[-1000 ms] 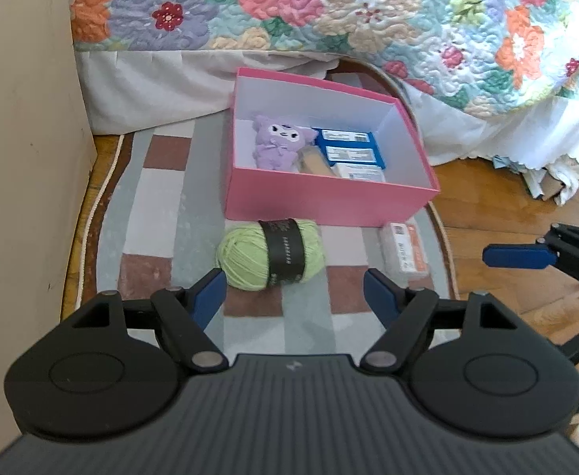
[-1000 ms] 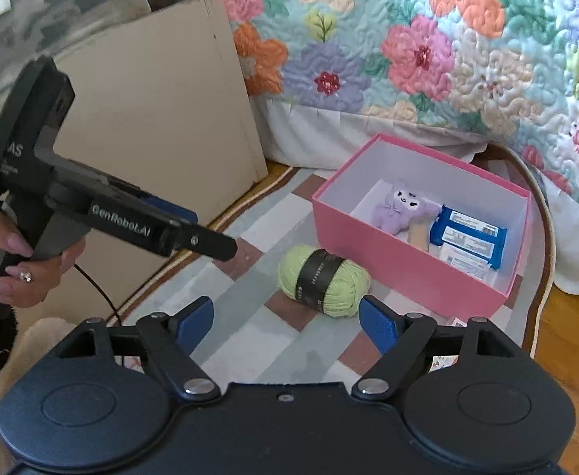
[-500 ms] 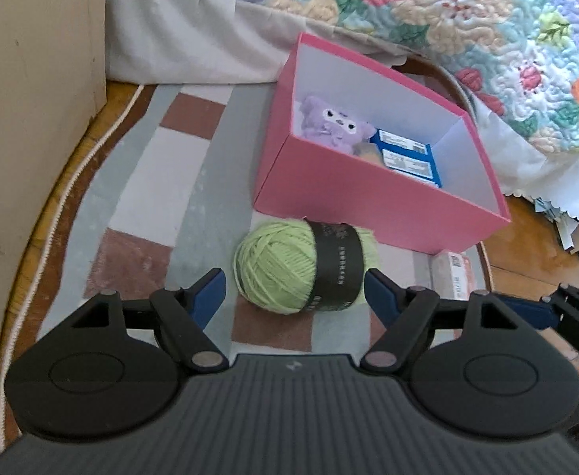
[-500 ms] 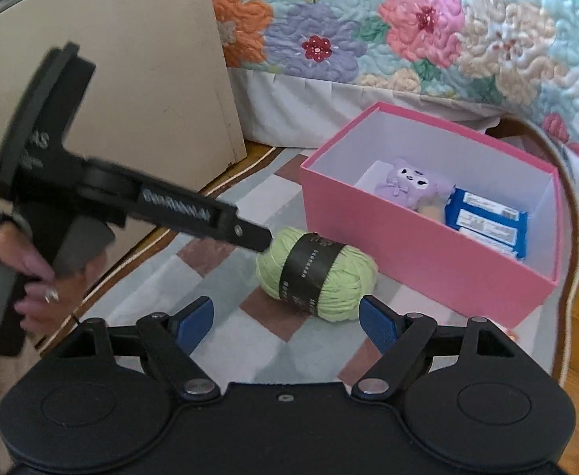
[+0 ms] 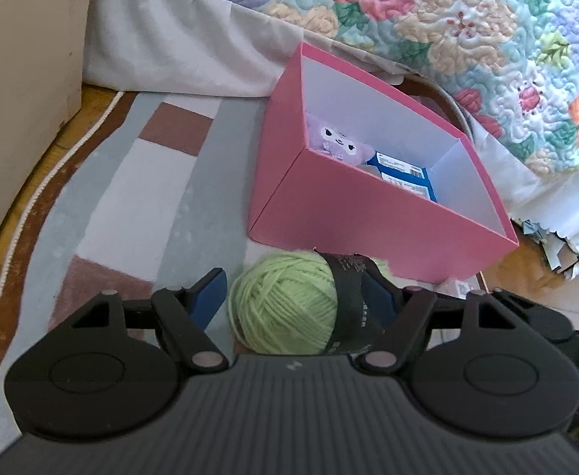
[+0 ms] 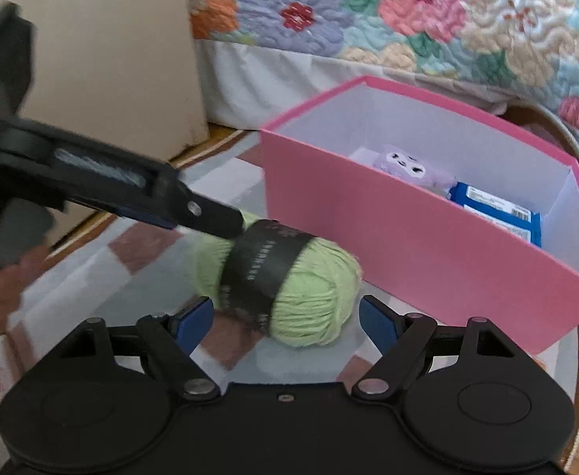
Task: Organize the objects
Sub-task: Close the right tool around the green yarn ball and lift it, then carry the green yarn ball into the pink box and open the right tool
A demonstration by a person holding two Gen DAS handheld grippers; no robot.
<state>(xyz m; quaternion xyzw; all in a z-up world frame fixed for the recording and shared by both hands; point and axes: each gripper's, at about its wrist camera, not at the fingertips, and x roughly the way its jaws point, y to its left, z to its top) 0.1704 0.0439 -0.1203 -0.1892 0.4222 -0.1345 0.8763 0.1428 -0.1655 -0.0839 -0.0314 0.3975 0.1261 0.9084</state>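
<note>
My left gripper has dropped around the green yarn ball with its black paper band at lower centre, jaws closing but not yet pressing; my right gripper hovers open. Next comes lifting it into the pink cardboard box, holding a purple plush toy and blue packets.

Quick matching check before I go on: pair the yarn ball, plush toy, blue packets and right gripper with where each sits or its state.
Things:
1. yarn ball
2. plush toy
3. blue packets
4. right gripper

Places or states:
A. open, nothing between its fingers
B. on the rug, between the left gripper's closing fingers
C. in the pink box, toward its right end
D. in the pink box, left of the packets

Pairs: 1-B, 2-D, 3-C, 4-A
</note>
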